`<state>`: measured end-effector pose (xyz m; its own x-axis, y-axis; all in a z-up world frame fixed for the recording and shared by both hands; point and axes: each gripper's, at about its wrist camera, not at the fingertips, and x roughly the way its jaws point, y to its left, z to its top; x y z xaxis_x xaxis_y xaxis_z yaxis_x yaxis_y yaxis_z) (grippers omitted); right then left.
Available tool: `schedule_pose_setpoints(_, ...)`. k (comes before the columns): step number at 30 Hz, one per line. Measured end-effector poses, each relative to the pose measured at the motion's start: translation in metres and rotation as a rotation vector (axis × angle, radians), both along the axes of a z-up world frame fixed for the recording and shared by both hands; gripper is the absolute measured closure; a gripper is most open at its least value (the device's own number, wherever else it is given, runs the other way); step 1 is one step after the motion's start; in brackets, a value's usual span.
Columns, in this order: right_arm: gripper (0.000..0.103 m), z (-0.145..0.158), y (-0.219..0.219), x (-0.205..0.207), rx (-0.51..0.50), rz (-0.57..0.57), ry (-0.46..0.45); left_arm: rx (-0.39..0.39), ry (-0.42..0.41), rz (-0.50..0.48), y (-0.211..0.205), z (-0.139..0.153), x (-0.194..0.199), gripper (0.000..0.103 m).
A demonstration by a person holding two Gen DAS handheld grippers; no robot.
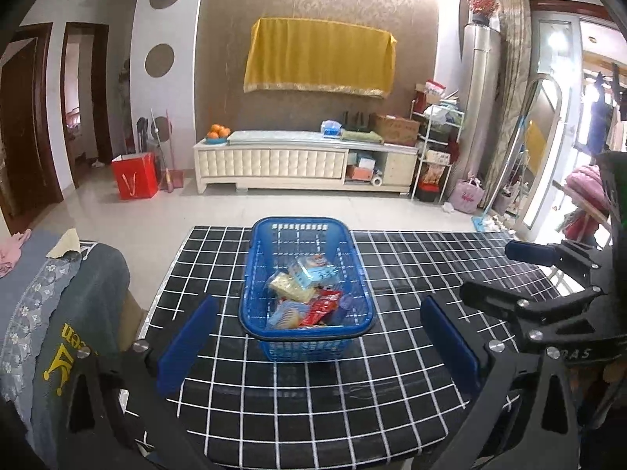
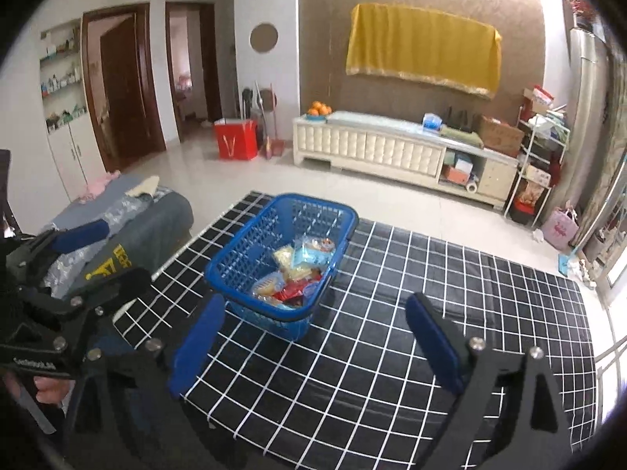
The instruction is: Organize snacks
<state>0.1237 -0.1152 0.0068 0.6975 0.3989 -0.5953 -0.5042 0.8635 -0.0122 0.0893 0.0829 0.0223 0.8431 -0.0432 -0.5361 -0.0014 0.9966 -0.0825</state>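
A blue plastic basket (image 1: 258,270) (image 2: 250,243) stands on the black table with a white grid (image 1: 411,274) (image 2: 450,293). Several snack packets (image 1: 303,293) (image 2: 298,270) lie inside it, yellow, light blue and red ones. My left gripper (image 1: 317,342) hovers in front of the basket, its blue pads wide apart and empty. My right gripper (image 2: 313,338) is also held short of the basket, open with nothing between its fingers. In the left wrist view the right gripper's black frame (image 1: 548,293) shows at the right edge; the left gripper's frame (image 2: 58,313) appears at the left of the right wrist view.
A chair draped with grey clothing (image 1: 70,313) (image 2: 129,231) stands at the table's left side. Beyond the table are tiled floor (image 1: 156,211), a white TV cabinet (image 1: 305,160), a red bag (image 1: 133,176) and a rack of boxes (image 1: 435,149).
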Motion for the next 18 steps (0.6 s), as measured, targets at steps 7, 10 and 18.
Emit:
schedule_pose_setpoints(7,0.0,0.013,-0.024,-0.036,0.044,-0.069,-0.087,0.006,-0.07,-0.04,-0.029,0.014,-0.036,0.0)
schedule_pose_setpoints(10,0.0,0.016,-0.033,-0.05,0.058,-0.087,-0.117,0.024,-0.079,-0.044,-0.038,0.017,-0.045,0.0)
schedule_pose_setpoints(18,0.0,0.018,-0.045,-0.077,0.063,-0.104,-0.128,0.046,-0.098,-0.038,-0.053,0.02,-0.067,0.0)
